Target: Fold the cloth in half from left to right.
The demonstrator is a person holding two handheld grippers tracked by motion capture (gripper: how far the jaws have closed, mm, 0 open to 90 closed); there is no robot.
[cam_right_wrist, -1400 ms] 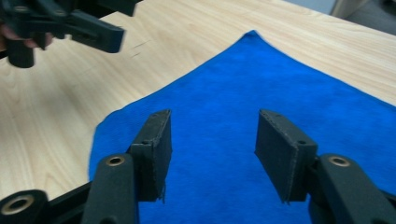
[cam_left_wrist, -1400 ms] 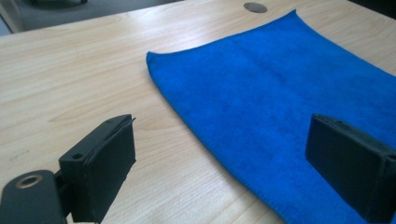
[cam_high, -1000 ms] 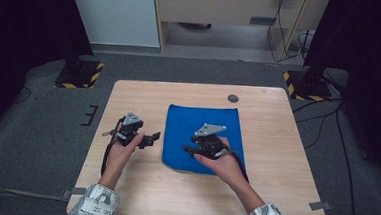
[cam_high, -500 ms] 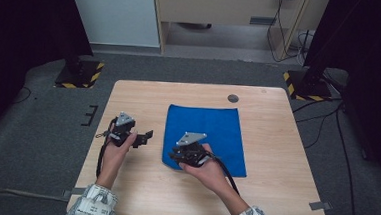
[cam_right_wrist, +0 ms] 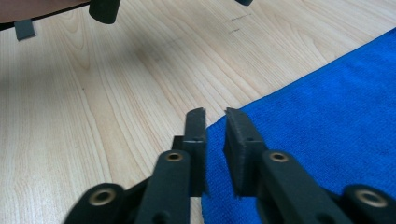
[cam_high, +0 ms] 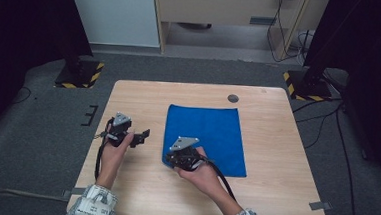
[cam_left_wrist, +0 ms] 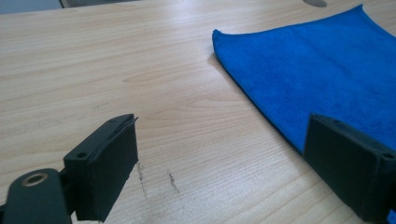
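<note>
Fingers of right gripper (cam_right_wrist: 215,116) have just been closing, now nearly together over near-left corner of flat blue microfibre cloth (cam_high: 207,136), apparently to pinch its edge for folding. Cloth lies mid-desk. Left gripper (cam_left_wrist: 224,154) fingers wide open, empty, waiting over light wooden desk (cam_high: 144,92) beside cloth's left edge.

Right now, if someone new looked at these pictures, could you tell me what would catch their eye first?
The bright blue cloth lying flat on the pale wooden table, right of middle. Next, the right gripper at the cloth's near left corner, its jaws just closing, almost together, with the cloth's edge between them. The left gripper is over bare wood left of the cloth, jaws wide apart.
</note>
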